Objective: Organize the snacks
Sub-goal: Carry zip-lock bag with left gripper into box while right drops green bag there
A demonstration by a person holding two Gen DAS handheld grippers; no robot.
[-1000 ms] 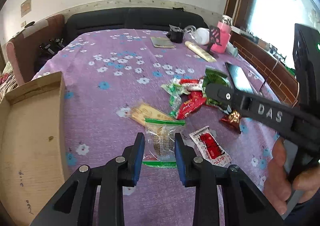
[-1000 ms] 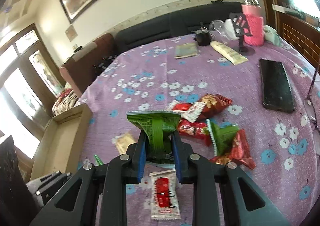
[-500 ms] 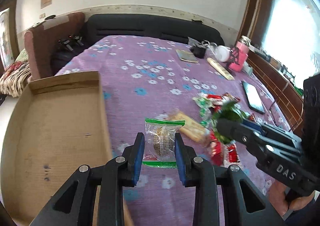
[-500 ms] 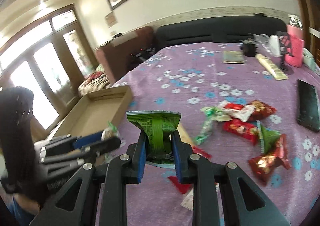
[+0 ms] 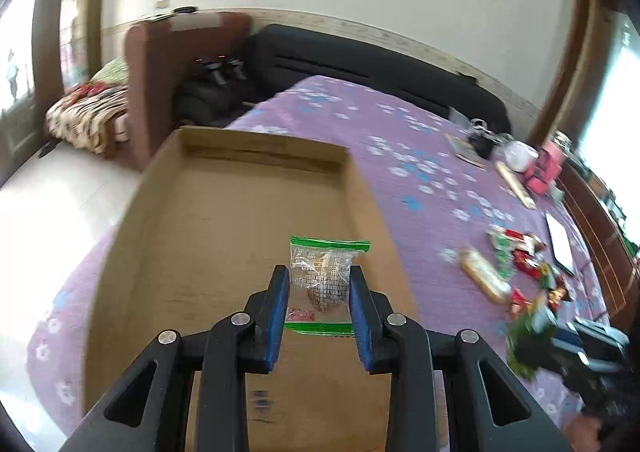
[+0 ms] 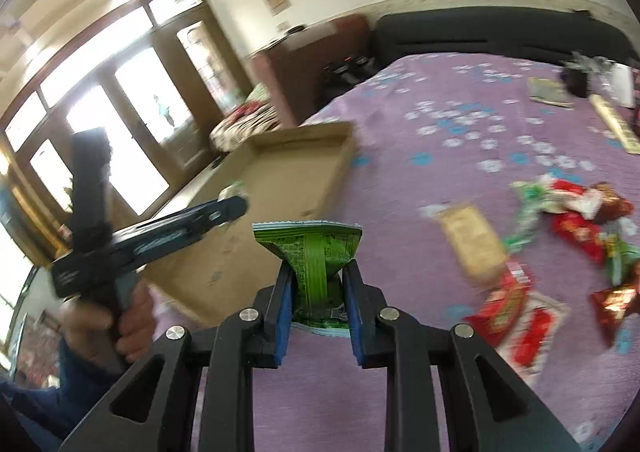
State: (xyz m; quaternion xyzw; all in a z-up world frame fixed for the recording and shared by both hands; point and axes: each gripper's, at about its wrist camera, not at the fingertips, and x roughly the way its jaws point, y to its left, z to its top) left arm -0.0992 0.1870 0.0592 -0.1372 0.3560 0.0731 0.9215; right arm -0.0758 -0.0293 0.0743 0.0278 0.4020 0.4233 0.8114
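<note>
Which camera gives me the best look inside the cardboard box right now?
Left wrist: the left gripper, holding the clear snack packet, looks down into the cardboard box, showing its bare floor and far wall. The right wrist view shows the box only obliquely and blurred.

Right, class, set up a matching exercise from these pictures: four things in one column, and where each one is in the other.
Things
1. clear packet
2. green packet
3. cardboard box
4. yellow packet

Places
A. lying on the purple cloth
B. in the right gripper
C. at the table's edge, open
D. in the left gripper

Pairs: 1-D, 2-B, 3-C, 4-A
</note>
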